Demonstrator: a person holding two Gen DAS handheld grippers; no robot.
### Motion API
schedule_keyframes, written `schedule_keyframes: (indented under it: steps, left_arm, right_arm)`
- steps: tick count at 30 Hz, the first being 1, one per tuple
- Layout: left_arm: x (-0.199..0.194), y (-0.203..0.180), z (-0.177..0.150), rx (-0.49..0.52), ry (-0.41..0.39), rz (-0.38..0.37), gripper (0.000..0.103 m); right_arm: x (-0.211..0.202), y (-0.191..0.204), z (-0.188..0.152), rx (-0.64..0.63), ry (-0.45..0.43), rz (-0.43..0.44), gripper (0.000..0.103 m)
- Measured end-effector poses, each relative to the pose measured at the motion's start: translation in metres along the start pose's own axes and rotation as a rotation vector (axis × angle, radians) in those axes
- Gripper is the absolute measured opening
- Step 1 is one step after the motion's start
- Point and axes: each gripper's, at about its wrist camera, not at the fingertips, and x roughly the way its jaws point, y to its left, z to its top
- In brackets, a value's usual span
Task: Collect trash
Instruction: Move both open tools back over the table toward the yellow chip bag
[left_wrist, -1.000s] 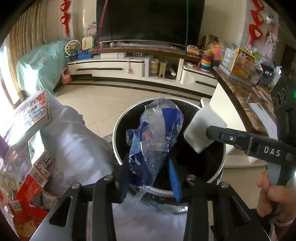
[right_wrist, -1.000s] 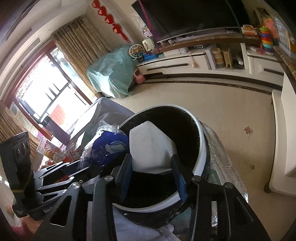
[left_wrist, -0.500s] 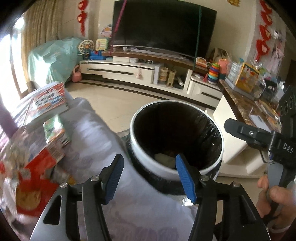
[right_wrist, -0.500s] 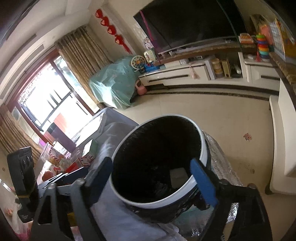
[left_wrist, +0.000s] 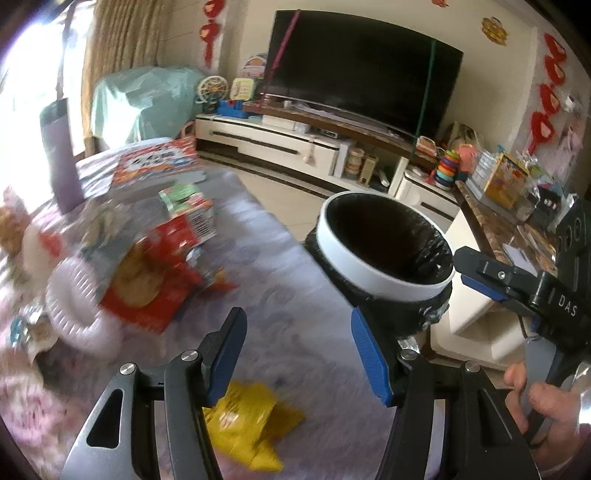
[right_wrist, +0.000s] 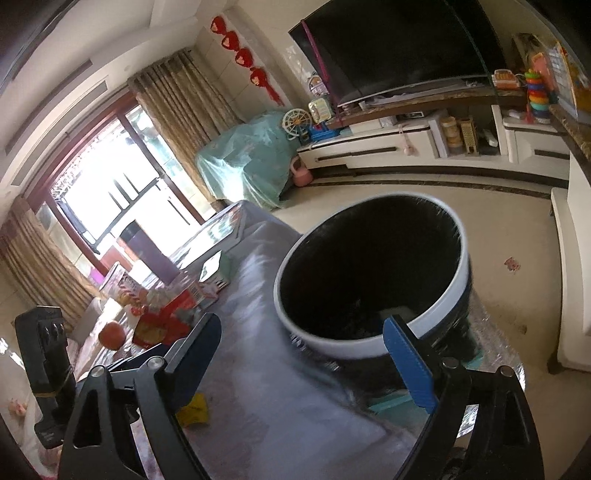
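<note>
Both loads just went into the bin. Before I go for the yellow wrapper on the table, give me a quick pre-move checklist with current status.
1. Left gripper empty, jaws having just opened: ok.
2. Right gripper empty, jaws having just opened wide: ok.
3. Yellow wrapper in view on the table, just below the left jaws, nothing on top of it: ok.
4. Trash bin upright beside the table edge, mouth unobstructed: ok.
5. Room left in the bin: cannot tell, the inside is dark.
6. Image sharpness for aiming: not ok, the table side is motion-blurred.

Black gripper frames, blue finger pads, silver screws (white "DAS" lettering)
</note>
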Motion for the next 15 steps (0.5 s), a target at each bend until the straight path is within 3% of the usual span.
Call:
schedule_keyframes:
  steps: [15]
  left_arm:
    - [-0.059,0.042,-0.030,-0.119,-0.004,0.044,0.058]
  right_arm:
    - [0.012,0.042,-0.041,-0.027,0.069,0.067,0.091]
